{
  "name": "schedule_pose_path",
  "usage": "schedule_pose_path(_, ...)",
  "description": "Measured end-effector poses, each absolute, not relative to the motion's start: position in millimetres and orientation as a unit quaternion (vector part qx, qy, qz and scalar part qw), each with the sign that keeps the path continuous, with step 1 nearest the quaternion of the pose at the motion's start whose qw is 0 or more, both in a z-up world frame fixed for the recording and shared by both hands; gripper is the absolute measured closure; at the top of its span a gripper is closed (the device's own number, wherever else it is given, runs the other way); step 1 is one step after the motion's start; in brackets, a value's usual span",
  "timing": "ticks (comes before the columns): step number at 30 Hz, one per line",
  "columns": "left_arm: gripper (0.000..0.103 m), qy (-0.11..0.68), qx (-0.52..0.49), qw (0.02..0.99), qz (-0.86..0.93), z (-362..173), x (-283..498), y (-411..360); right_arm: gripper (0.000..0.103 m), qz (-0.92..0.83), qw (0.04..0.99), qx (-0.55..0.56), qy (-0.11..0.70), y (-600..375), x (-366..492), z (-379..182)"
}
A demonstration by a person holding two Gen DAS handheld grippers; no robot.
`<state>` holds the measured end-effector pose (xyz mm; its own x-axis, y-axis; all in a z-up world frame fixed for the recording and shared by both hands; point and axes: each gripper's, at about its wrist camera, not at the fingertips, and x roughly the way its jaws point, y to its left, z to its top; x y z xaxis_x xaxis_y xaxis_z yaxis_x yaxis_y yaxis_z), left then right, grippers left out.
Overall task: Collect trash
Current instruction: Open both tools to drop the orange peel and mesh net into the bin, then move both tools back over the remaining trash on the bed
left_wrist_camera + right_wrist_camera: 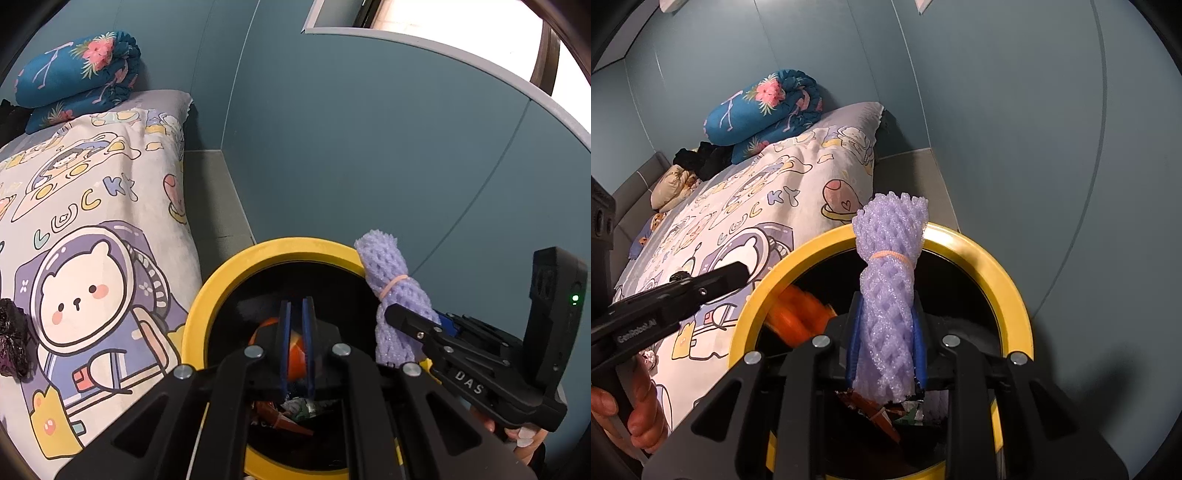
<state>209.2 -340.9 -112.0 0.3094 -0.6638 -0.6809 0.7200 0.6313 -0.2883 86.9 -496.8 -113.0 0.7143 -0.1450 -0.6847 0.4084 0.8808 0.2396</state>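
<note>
A black trash bin with a yellow rim (207, 295) (1008, 288) stands beside the bed, with wrappers inside. My right gripper (888, 354) (410, 325) is shut on a purple foam net roll (890, 291) (391, 291) tied with a rubber band, held upright over the bin's mouth. My left gripper (296, 347) hangs over the bin with its blue pads slightly apart; a blurred orange piece (295, 354) (798, 314) shows between and below them, inside the bin. It seems to be loose.
The bed with a cartoon bear cover (92, 221) (768, 206) lies left of the bin. A crumpled black bag (13, 339) lies on the cover. A rolled blue floral blanket (77, 70) sits at the bed's head. Blue wall panels (369, 147) stand behind the bin.
</note>
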Motion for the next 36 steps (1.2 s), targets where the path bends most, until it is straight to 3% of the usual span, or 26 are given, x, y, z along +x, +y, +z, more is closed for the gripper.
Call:
schedule_pose_path(4, 0.061, 0.399, 0.023, 0.814, -0.421, -110, 210, -333, 0.062, -0.158, 0.901, 0.205, 0.348, -501, 86, -117)
schedule_pose_path(19, 0.061, 0.388, 0.005, 0.838, -0.384, -97, 214, -281, 0.062, -0.158, 0.904, 0.204, 0.340, -488, 85, -107)
schedule_pose_path(29, 0.043, 0.362, -0.010, 0.872, -0.329, -76, 220, -212, 0.054, -0.117, 0.923, 0.179, 0.321, -445, 101, -81)
schedule_pose_path(36, 0.037, 0.337, -0.020, 0.898, -0.281, -53, 221, -151, 0.050, -0.078, 0.933, 0.163, 0.312, -404, 122, -65)
